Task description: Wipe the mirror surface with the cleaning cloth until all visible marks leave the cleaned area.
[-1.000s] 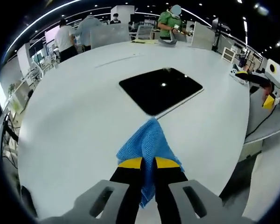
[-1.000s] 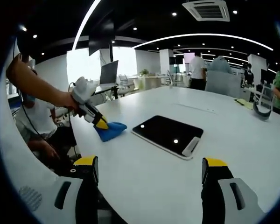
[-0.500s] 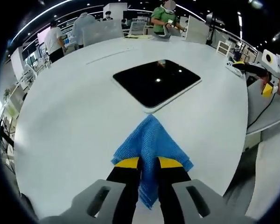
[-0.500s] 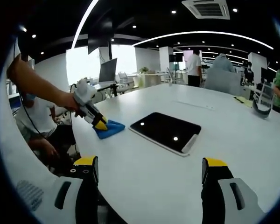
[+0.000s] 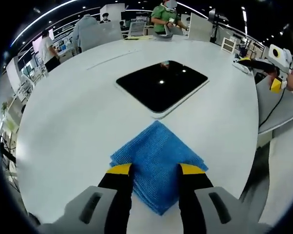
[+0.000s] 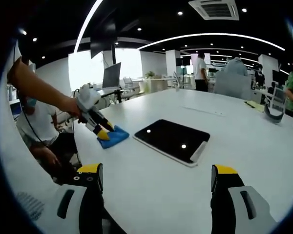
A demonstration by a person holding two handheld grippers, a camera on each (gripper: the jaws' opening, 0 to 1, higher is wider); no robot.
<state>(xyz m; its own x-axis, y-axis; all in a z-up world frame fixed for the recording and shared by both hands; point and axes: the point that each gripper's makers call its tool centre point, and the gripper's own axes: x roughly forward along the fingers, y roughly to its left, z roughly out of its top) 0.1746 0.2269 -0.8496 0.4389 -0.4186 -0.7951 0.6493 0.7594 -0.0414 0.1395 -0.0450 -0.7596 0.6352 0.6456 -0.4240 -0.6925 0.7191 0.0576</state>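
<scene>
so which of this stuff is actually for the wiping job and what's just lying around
For the job:
- blue cloth, flat on the table between the open jaws of the left gripper
- mirror, dark, lying flat beyond the cloth

Just lying about:
- monitor
- white table

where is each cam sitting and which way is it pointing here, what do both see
Left gripper view: rides on the left tool, looking along its open jaws across the white table; blue cloth lies flat between the jaws, the dark mirror beyond it, the right tool at the far right.
Right gripper view: rides on the right tool, held off the table edge with jaws wide open, facing the mirror; a person's arm holds the left tool over the cloth.
Shared: table, mirror, cloth, each other's tool.
</scene>
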